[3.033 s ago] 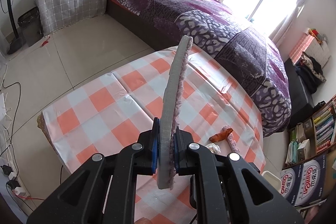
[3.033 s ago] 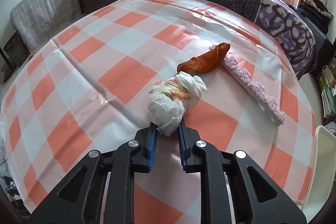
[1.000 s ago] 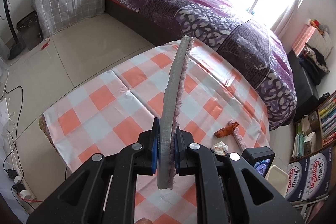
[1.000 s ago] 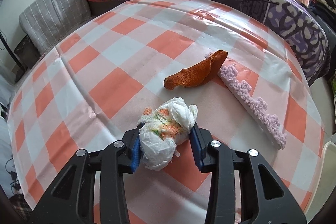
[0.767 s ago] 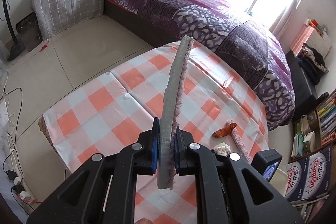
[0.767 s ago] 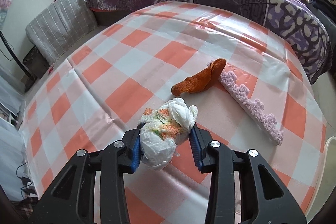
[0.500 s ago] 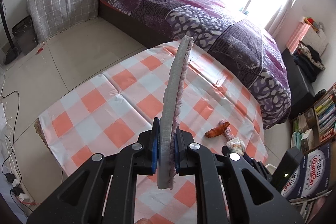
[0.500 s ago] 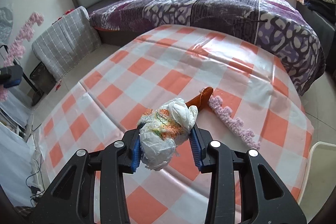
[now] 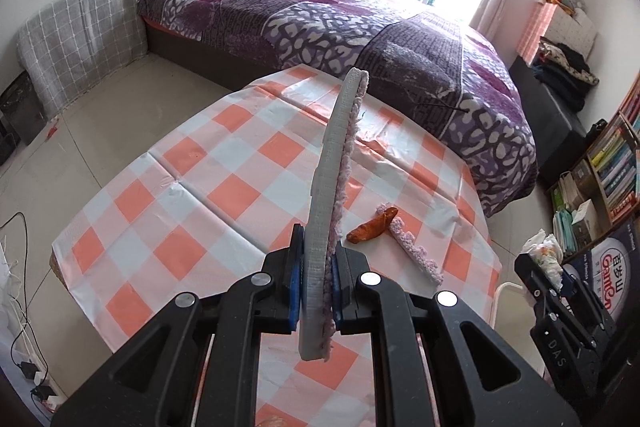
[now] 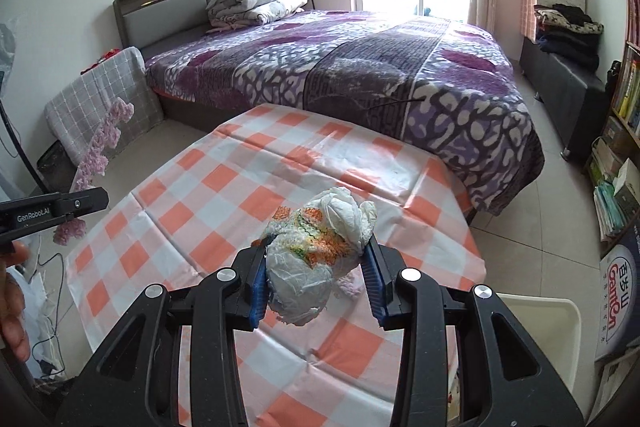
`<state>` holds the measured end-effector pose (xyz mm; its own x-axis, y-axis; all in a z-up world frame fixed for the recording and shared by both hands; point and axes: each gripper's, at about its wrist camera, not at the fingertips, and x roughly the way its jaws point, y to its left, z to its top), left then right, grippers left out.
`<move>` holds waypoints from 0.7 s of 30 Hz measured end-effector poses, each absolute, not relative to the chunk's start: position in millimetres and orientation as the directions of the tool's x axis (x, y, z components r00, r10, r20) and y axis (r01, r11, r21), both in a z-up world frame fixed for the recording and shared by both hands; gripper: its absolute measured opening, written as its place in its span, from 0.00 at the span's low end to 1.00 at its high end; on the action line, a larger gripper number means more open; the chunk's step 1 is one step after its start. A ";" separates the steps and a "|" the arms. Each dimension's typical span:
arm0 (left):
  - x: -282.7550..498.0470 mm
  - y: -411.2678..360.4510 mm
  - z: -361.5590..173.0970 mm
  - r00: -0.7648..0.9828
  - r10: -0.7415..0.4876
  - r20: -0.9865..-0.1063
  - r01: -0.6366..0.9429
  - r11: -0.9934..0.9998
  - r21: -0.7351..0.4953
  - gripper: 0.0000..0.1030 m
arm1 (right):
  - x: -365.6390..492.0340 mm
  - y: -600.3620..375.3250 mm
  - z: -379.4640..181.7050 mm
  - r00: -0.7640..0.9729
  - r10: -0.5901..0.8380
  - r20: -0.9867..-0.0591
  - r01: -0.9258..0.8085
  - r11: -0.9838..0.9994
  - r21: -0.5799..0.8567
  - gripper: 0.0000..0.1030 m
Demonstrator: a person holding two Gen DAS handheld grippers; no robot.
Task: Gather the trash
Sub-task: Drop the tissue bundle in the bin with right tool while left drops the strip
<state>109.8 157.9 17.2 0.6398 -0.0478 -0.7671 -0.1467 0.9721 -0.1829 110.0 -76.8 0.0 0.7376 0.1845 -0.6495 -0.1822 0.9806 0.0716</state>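
Note:
My left gripper is shut on a long grey foam strip with pink fuzzy trim, which stands up over the checked table. My right gripper is shut on a crumpled white tissue wad with orange and green stains, high above the table; the wad also shows at the right edge of the left wrist view. An orange peel and a second pink-trimmed strip lie on the table near its right edge. The left gripper's strip shows at the left of the right wrist view.
A white bin stands on the floor by the table's right side, also seen as a bin rim. A bed with a purple blanket lies beyond the table. Bookshelves line the right wall. Cables trail on the floor at left.
The right gripper has risen well above the table with the tissue wad and swung right, toward the bin side. The left gripper has shifted sideways with its strip still held.

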 end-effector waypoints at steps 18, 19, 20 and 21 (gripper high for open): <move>121.0 20.7 -5.0 0.583 -0.319 -0.748 0.203 0.948 -0.246 0.12 | 94.0 -208.2 -18.4 0.678 -0.014 -0.735 0.174 0.975 0.141 0.37; 120.6 13.2 -6.6 0.576 -0.328 -0.749 0.217 0.944 -0.247 0.11 | 92.9 -218.1 -20.6 0.665 -0.026 -0.747 0.204 0.967 0.149 0.37; 120.1 4.8 -8.5 0.569 -0.338 -0.750 0.233 0.941 -0.247 0.11 | 91.9 -226.7 -22.7 0.655 -0.032 -0.755 0.229 0.961 0.157 0.37; 120.2 -3.3 -10.5 0.560 -0.348 -0.752 0.249 0.936 -0.248 0.11 | 90.3 -237.5 -24.8 0.643 -0.038 -0.765 0.259 0.951 0.170 0.37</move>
<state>120.2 -3.3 -10.5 0.5605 -0.3478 -0.7516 0.2488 0.9363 -0.2478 90.3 -237.5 -24.8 0.6427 -0.0383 -0.7652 0.2594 0.9506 0.1704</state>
